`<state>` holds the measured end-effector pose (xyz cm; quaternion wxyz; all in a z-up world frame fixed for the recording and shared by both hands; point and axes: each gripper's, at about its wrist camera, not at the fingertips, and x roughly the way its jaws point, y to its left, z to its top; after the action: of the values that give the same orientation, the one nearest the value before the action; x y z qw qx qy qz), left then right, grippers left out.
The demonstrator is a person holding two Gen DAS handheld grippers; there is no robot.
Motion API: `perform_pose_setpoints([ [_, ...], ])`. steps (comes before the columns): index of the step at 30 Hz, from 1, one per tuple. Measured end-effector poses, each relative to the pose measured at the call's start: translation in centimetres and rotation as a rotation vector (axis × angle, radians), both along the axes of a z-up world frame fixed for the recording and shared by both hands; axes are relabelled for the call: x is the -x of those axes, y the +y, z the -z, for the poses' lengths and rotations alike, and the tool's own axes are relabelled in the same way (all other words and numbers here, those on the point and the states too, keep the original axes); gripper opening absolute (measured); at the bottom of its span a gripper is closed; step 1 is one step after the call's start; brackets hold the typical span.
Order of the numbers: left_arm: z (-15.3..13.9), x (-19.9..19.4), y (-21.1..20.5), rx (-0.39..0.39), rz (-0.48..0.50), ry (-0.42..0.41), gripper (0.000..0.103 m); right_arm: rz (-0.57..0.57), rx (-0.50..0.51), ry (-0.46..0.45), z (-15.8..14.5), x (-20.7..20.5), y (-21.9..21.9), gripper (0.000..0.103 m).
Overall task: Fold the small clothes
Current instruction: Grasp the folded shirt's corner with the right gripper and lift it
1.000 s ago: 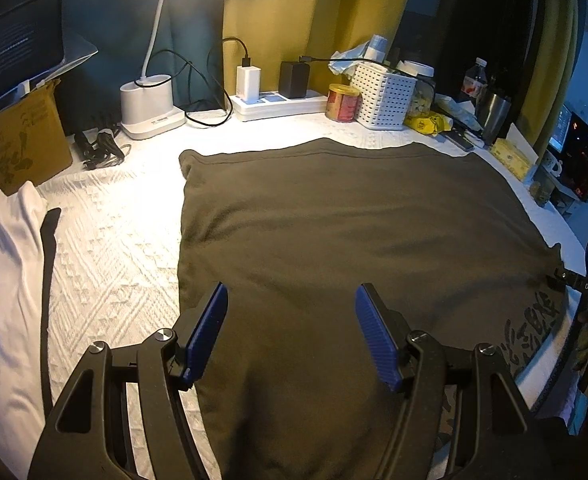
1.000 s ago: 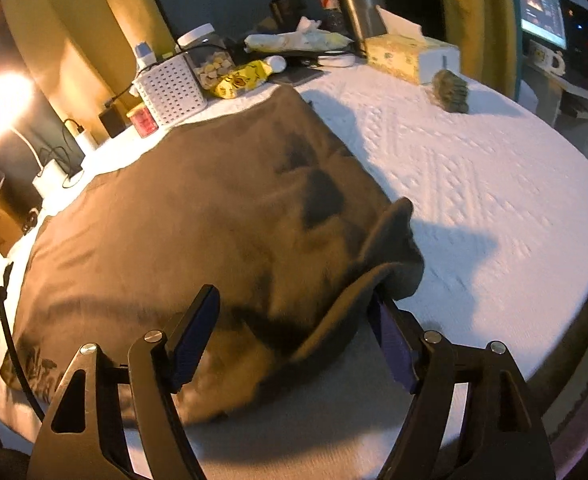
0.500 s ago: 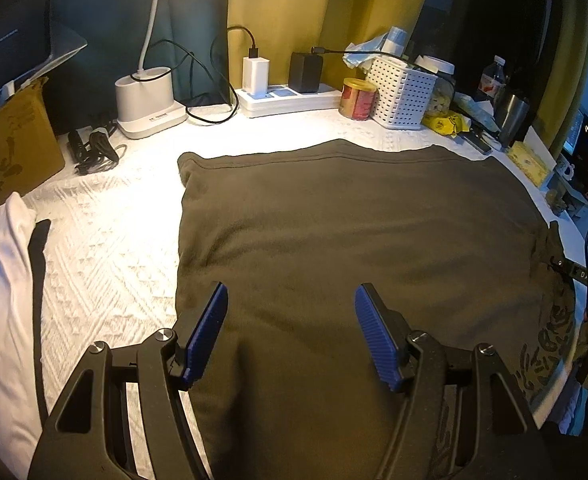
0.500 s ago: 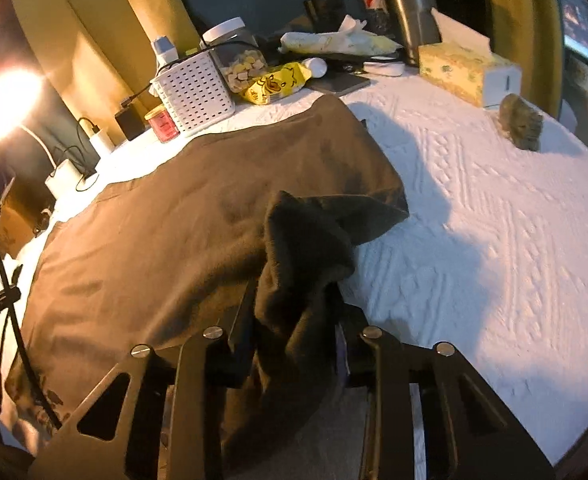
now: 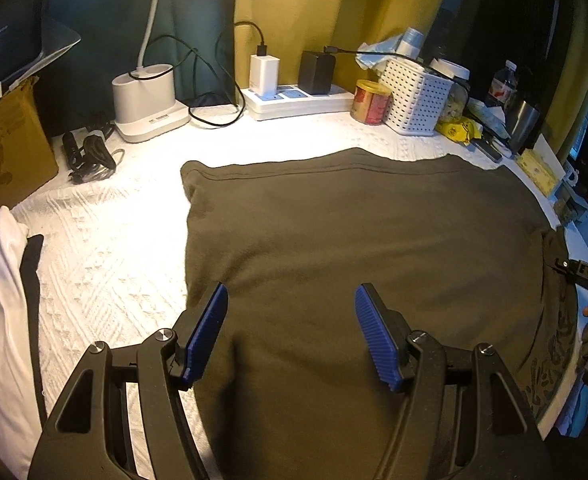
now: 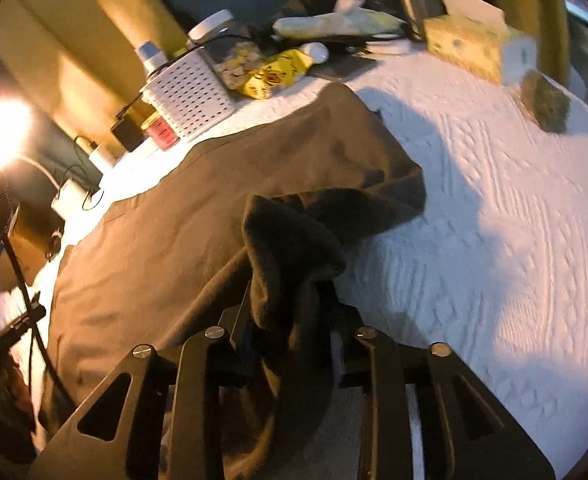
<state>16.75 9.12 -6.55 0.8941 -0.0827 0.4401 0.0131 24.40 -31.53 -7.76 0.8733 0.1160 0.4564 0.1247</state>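
no lettering is legible anywhere (the red can's [image 5: 369, 102] label is only a blur).

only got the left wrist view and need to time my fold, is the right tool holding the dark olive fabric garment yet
observer: yes, the right tool is shut on a bunched corner of the dark olive fabric garment; its jaws have just been opening slightly, with cloth between them
operator: is that corner off the bed
observer: yes, it stands bunched above the flat part, clear of the white textured cover
operator: anything right of it
observer: bare cover, then a small brownish lump lying apart from the garment
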Motion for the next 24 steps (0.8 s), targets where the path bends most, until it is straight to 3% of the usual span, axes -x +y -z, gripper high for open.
perform_pose_setpoints([
  [1, 0.1, -0.1, 0.2, 0.002, -0.002, 0.004, 0.066, 0.017, 0.035, -0.008, -0.3, 0.1, 0.2, 0.06],
  [3, 0.3, -0.3, 0.4, 0.002, -0.002, 0.009, 0.066, 0.03, 0.083, -0.024, -0.3, -0.1, 0.6, 0.075],
  [10, 0.2, -0.7, 1.2, 0.001, -0.005, 0.003, 0.066, 0.056, 0.09, -0.061, 0.1, -4.4, 1.1, 0.075],
  [11, 0.0, -0.7, 1.5, 0.002, -0.012, -0.002, 0.066, 0.036, 0.078, -0.065, 0.1, -4.9, 1.3, 0.073],
  [12, -0.1, -0.7, 1.7, 0.003, -0.016, -0.005, 0.066, 0.019, 0.072, -0.068, 0.2, -5.2, 1.6, 0.061],
  [13, -0.2, -0.7, 1.9, 0.005, -0.021, -0.009, 0.066, 0.005, 0.078, -0.071, 0.3, -5.4, 1.9, 0.036],
  [14, -0.2, -0.7, 2.1, 0.006, -0.027, -0.013, 0.066, -0.005, 0.099, -0.072, 0.5, -5.7, 2.3, 0.031],
  [18, -0.3, -0.5, 2.7, 0.011, -0.036, -0.019, 0.066, -0.045, 0.119, -0.076, 0.4, -5.9, 3.1, 0.021],
  [24, -0.5, 0.1, 3.3, 0.001, -0.035, -0.035, 0.066, -0.1, 0.125, -0.14, -2.2, -4.9, 5.4, 0.019],
])
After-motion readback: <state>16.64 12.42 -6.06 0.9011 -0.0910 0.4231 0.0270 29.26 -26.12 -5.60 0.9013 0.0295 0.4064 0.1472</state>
